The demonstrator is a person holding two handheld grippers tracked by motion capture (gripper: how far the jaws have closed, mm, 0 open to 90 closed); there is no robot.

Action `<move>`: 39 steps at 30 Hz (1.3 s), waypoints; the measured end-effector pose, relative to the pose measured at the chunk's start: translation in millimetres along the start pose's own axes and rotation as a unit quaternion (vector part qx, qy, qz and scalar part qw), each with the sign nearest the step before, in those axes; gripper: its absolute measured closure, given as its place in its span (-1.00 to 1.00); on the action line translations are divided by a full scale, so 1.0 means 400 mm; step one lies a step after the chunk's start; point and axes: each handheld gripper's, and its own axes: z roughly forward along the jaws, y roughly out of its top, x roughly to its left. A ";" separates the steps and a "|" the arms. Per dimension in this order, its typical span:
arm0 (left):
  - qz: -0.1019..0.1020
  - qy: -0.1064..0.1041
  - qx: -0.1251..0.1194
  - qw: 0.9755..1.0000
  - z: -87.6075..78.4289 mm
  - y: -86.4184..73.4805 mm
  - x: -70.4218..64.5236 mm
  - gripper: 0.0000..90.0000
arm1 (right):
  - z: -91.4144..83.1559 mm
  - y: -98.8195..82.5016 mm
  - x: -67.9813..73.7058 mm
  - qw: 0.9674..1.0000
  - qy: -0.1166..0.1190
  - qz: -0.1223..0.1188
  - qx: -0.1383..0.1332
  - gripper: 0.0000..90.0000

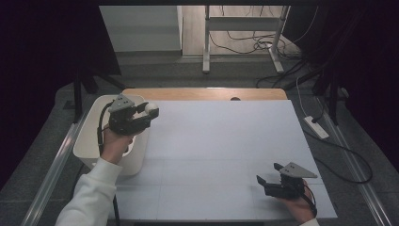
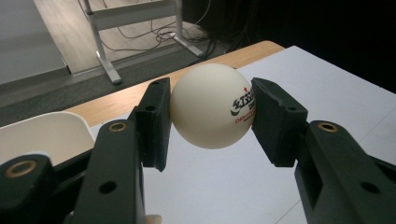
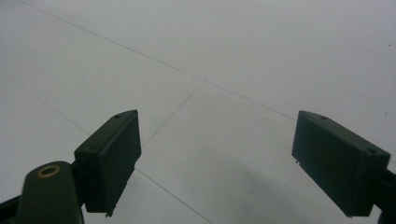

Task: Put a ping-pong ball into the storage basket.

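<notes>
A cream table-tennis ball [image 2: 212,105] with black and red print sits clamped between the two black jaws of my left gripper [image 2: 211,116]. From above, that gripper [image 1: 149,111] hovers at the table's far left with the ball [image 1: 151,107] at its tip, just past the rim of a white bin [image 1: 91,136]. My right gripper [image 1: 268,173] rests low at the near right of the white table top [image 1: 226,141], jaws wide apart. Between its jaws [image 3: 217,163] lies nothing but bare table surface.
The white bin stands off the table's left side, under my left hand. A wooden strip [image 1: 202,93] edges the far side of the table. Beyond it are a metal frame leg [image 1: 206,42] and loose cables [image 1: 254,42] on the floor.
</notes>
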 end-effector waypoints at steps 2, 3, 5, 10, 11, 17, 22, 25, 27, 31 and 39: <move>-0.002 0.003 0.001 1.000 -0.001 -0.002 0.006 0.12 | 0.000 0.000 0.000 1.000 0.000 0.000 0.000 -0.66; -0.002 0.005 0.002 1.000 -0.001 -0.002 0.010 0.12 | 0.000 0.000 0.000 1.000 0.000 0.000 0.000 -0.66; -0.005 0.009 0.002 1.000 -0.002 -0.004 0.015 0.12 | 0.000 0.000 0.000 1.000 -0.001 0.000 0.001 -0.66; -0.011 0.021 0.006 1.000 -0.004 -0.009 0.035 0.12 | 0.000 0.000 0.001 1.000 -0.001 0.000 0.000 -0.65; -0.011 0.021 0.006 1.000 -0.004 -0.009 0.035 0.12 | 0.000 0.000 0.001 1.000 -0.001 0.000 0.001 -0.66; -0.023 0.038 0.012 0.999 -0.011 -0.017 0.068 0.12 | 0.000 0.000 0.001 1.000 -0.001 -0.001 0.001 -0.66; -0.026 0.045 0.016 0.999 -0.015 -0.021 0.079 0.12 | 0.001 0.001 0.001 1.000 -0.001 -0.001 0.001 -0.65; -0.030 0.050 0.018 0.998 -0.017 -0.024 0.088 0.12 | 0.000 0.001 0.001 1.000 -0.001 -0.001 0.001 -0.65; -0.032 0.053 0.019 0.998 -0.017 -0.026 0.094 0.12 | 0.001 0.001 0.001 1.000 0.000 -0.001 0.000 -0.65; -0.038 0.064 0.020 0.997 -0.018 -0.031 0.107 0.12 | 0.001 0.001 0.001 1.000 0.000 -0.002 0.000 -0.65; -0.049 0.077 0.025 0.996 -0.022 -0.043 0.133 0.12 | 0.002 0.001 0.001 1.000 0.000 -0.002 0.001 -0.65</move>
